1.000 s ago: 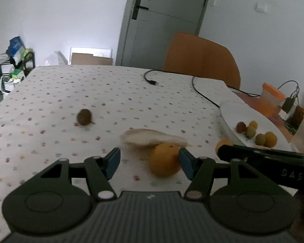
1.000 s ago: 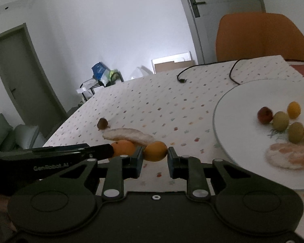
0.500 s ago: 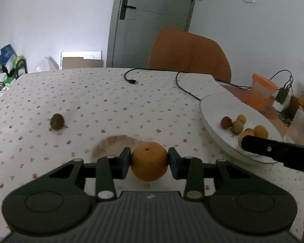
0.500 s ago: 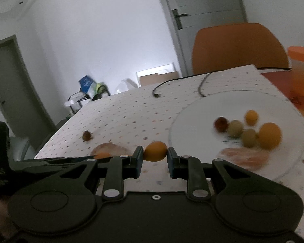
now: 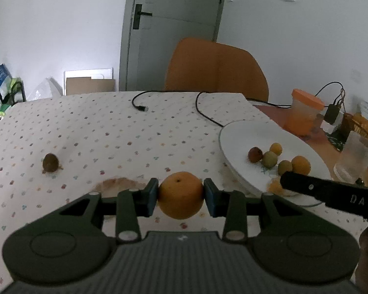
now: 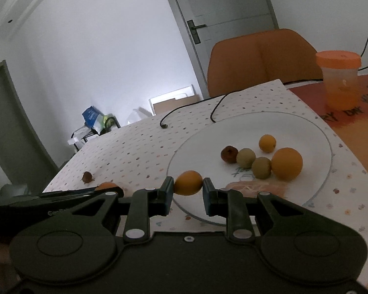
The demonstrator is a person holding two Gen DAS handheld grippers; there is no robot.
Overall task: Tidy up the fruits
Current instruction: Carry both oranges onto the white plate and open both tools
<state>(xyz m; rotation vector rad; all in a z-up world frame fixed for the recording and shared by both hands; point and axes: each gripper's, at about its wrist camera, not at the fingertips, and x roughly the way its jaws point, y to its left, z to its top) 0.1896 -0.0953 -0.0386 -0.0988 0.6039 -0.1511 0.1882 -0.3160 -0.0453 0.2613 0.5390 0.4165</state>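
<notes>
Five fruits sit on the plate (image 6: 306, 132); your left gripper (image 5: 180, 197) clamps an orange (image 5: 180, 194), right gripper (image 6: 188, 186) pinches a small one (image 6: 188, 182); brown fruit (image 5: 50, 163) remains far left.

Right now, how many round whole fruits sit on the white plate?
5: a dark reddish one, two green ones, a small orange one, a larger orange one. The white plate shows fully; none seem hidden.

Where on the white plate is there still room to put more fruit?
The white plate is bare along its far rim and its left side. It is crowded in the middle, where five fruits cluster, and near the front, where peel lies.
</notes>
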